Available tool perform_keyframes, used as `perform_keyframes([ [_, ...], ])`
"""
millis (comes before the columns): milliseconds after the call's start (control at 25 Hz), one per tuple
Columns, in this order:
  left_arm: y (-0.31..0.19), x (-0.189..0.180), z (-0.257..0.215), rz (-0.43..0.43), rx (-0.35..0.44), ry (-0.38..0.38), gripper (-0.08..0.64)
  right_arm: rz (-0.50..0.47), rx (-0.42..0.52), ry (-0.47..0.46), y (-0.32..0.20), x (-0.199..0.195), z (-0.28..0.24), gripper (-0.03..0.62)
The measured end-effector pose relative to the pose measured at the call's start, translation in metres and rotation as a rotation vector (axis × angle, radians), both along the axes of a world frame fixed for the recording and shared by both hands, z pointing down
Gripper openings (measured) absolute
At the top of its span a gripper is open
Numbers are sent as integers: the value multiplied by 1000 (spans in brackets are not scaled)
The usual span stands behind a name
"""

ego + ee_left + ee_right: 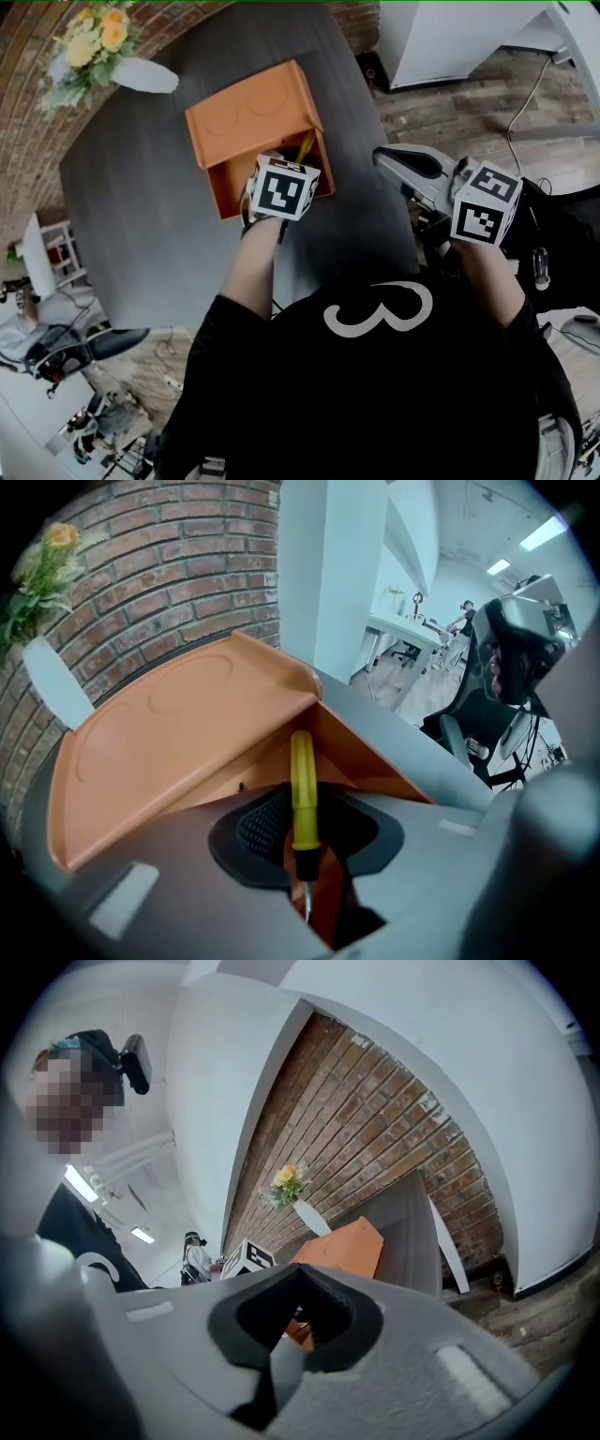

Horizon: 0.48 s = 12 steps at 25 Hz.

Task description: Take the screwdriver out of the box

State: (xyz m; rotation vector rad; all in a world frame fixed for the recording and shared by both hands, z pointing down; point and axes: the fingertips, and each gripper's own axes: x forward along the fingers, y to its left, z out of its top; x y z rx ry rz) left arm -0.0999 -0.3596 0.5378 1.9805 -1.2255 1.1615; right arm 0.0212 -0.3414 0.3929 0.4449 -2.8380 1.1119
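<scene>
The grasp is the step in hand, and the lift-out has not begun. The left hand-held gripper (304,829) is tipped down into the open orange box (253,117), which sits on the dark bench (141,216). The screwdriver (302,780) is still inside the box. Its yellow handle lies straight between the jaws and runs ahead of them toward the box's inner corner. The black collar and thin metal shaft lie back toward the gripper's body.

The jaws stand apart on either side of the handle. A sliver of dark shows on each flank, so I judge the pads are not yet pressing (the gap is narrow, and contact on one side can't be ruled out).

The right hand-held gripper (302,1309) is held well off to the right of the left one, beyond the bench's edge. It points roughly level toward the box, with its jaw tips together on nothing.

The next move calls for closing the left jaws squarely on the handle until it is pinched firm. Then draw it up and back toward the person, clear of the box wall and the raised lid just ahead of the jaws. A loose pinch would probably let the smooth, round handle roll or slip.
</scene>
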Motion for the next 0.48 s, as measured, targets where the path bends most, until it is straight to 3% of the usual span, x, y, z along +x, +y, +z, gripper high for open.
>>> perform_keyframes([
  [240, 9, -5, 4, 5, -24, -34, 101, 22, -5, 0, 8, -1, -4, 2],
  [480, 6, -7, -11, 44, 45, -79, 101, 51, 6, -2, 19, 0, -10, 2],
])
